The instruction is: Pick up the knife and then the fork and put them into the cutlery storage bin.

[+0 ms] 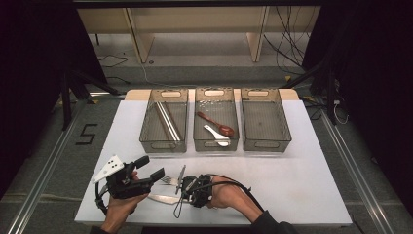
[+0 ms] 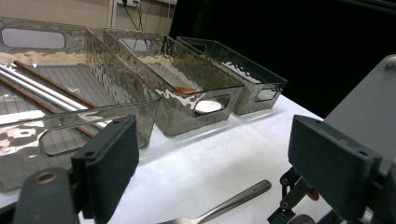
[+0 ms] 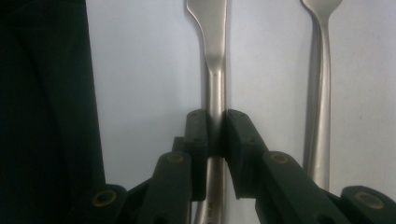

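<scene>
Right gripper (image 3: 215, 135) first: my jaws are pinched tight on the handle of a steel piece of cutlery (image 3: 214, 56) lying flat on the white table (image 1: 302, 180). I can't tell from here if it's a knife or a fork, because its head runs out of the top of the right gripper view. I'm gripping partway along the handle, probably so it stays balanced and doesn't tip when lifted. A second steel handle (image 3: 320, 93) lies just beside it, parallel and untouched.

My left gripper (image 1: 150, 168) sits next to the right one near the front edge of the table, jaws spread wide with nothing between them. It looks like it's just waiting its turn.

Further back there are three clear bins in a row. The left bin (image 1: 146, 126) has chopsticks (image 1: 168, 122), the middle bin (image 1: 216, 92) has a brown spoon (image 1: 216, 124) and a white spoon (image 1: 216, 135), and the right bin (image 1: 285, 122) looks empty. So it's sorting by type, and my guess is this piece goes in that right one.
</scene>
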A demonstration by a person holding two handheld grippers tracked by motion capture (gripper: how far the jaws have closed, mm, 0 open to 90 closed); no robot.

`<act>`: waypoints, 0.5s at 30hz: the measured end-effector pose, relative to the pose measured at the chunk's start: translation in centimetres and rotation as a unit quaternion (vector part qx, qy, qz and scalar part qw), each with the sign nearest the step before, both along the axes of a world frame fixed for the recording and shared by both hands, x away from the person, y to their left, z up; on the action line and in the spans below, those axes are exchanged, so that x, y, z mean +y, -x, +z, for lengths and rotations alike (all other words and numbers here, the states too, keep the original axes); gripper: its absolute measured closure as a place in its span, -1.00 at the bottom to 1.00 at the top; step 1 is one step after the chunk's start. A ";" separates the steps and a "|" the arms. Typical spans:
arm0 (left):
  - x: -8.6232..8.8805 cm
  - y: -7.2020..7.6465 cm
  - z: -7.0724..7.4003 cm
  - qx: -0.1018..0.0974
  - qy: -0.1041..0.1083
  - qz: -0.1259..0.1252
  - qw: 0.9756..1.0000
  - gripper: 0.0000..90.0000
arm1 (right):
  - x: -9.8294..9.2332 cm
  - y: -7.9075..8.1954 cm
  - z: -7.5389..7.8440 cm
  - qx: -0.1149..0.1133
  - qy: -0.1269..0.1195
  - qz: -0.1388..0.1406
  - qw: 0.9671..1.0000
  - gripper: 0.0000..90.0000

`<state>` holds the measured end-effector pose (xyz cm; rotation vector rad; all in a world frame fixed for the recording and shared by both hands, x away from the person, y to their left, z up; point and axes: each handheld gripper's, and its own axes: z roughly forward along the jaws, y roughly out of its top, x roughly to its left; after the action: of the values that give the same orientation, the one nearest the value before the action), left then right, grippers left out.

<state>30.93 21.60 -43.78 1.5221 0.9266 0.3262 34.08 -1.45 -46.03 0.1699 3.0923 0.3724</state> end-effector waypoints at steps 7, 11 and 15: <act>0.0 0.0 0.0 0.000 -0.002 -0.001 1.000 -0.65 | -0.1 -0.1 0.0 0.010 0.003 -0.003 1.000 0.77; 0.0 0.0 0.0 0.000 -0.002 -0.001 1.000 -0.65 | 0.1 -0.1 0.1 0.007 0.017 0.003 1.000 0.76; -0.1 0.0 0.0 -0.001 -0.002 -0.001 1.000 -0.65 | 0.2 -0.1 0.1 0.010 0.022 0.001 1.000 0.76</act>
<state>30.93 21.54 -43.78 1.5255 0.9239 0.3269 34.23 -1.21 -45.96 0.1707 3.1172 0.3052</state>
